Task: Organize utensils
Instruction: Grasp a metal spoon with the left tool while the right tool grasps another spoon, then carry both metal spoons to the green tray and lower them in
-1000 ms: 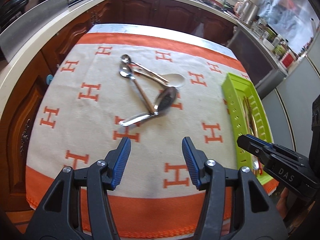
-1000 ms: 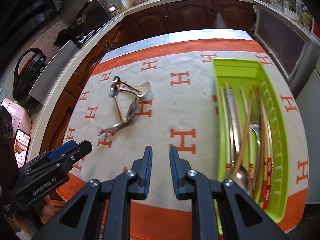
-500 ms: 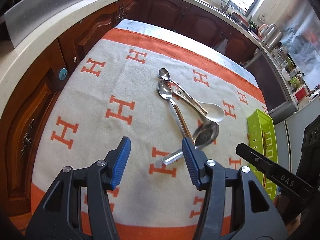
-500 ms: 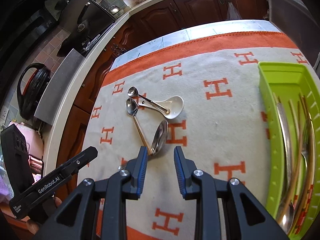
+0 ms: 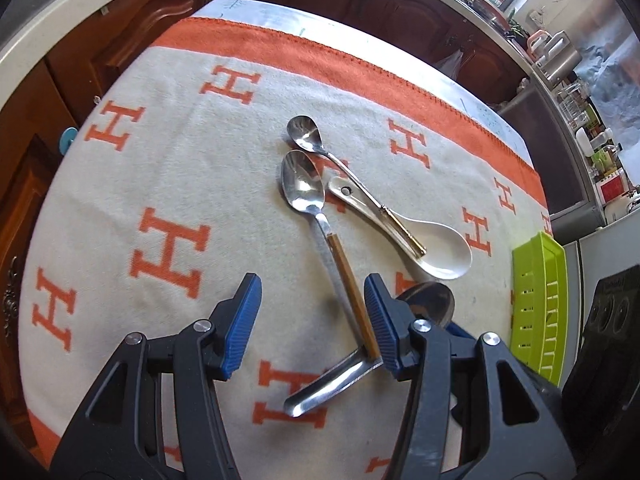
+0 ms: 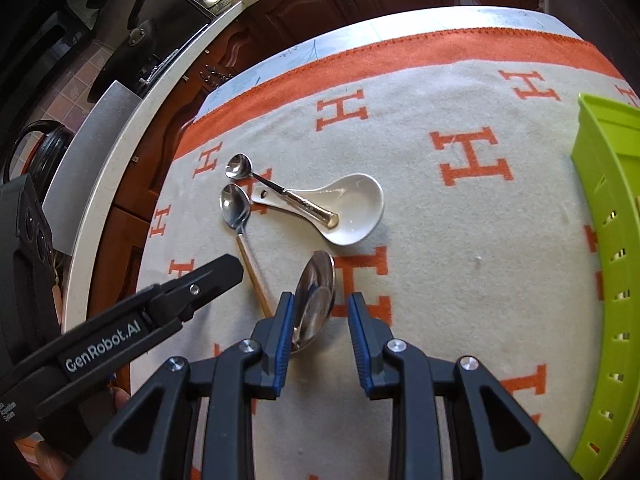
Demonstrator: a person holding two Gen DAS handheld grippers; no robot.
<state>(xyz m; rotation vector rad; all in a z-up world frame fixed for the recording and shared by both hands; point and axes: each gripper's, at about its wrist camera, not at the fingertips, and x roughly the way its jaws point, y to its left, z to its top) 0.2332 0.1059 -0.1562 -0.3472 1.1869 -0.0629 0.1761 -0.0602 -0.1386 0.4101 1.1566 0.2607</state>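
Several spoons lie in a cluster on the H-patterned cloth. My left gripper (image 5: 312,320) is open and low over the cloth. The gold-handled spoon (image 5: 348,276) runs between its fingers, close to the right finger (image 5: 378,320). My right gripper (image 6: 322,336) is open, and the bowl of the large steel spoon (image 6: 316,296) sits between its pads, near the left pad (image 6: 285,336). That spoon's handle (image 5: 328,384) pokes out under the left gripper (image 6: 192,288). A white ceramic spoon (image 6: 352,208) has a small steel spoon (image 6: 240,166) resting across it.
A lime-green slotted tray (image 6: 608,240) stands at the cloth's right side, its wall (image 5: 540,308) also in the left wrist view. Dark wooden cabinets and a pale counter edge surround the table on the left and far sides.
Both grippers have come down and moved in over the spoon cluster, and the tray has slid toward the frame edge. The right gripper's jaws stand wider than a second ago.
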